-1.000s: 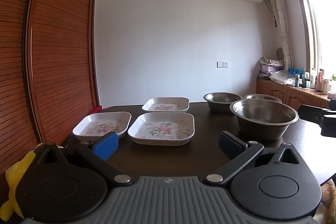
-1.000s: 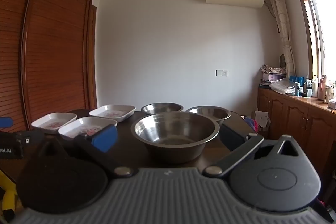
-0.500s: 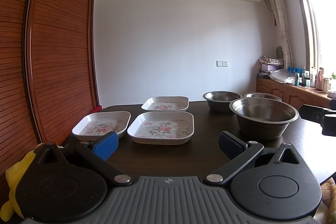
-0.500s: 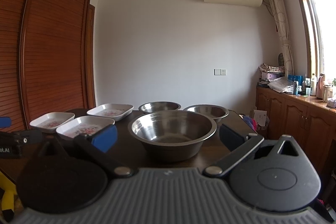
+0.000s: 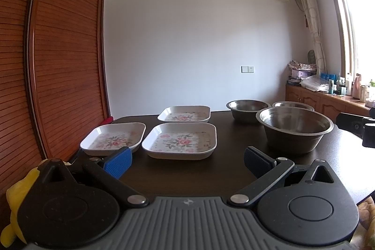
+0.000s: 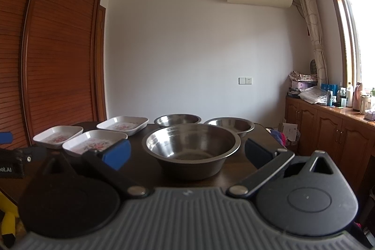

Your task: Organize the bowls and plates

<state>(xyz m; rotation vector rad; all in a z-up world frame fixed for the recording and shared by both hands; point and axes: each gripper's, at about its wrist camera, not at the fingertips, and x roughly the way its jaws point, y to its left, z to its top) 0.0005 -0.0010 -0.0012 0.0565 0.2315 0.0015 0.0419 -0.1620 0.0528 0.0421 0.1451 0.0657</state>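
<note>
Three square white floral plates lie on the dark table point(image 5: 229, 132): a near middle plate point(image 5: 180, 142), a near left plate point(image 5: 113, 140) and a far plate point(image 5: 185, 113). Three steel bowls stand to the right: a large near bowl point(image 5: 294, 128), a far bowl point(image 5: 248, 109) and another far bowl point(image 5: 293, 105). My left gripper point(image 5: 187, 159) is open and empty, just short of the near middle plate. My right gripper point(image 6: 187, 152) is open and empty, its fingers on either side of the large bowl point(image 6: 191, 152) at the near rim.
A wooden slatted wardrobe point(image 5: 58, 57) stands close along the table's left side. A wooden cabinet point(image 6: 328, 130) with bottles runs along the right wall under the window. Something yellow point(image 5: 14, 198) shows at the lower left.
Both grippers have crept slightly forward towards the dishes. Their jaws stay open and nothing on the table has moved.
</note>
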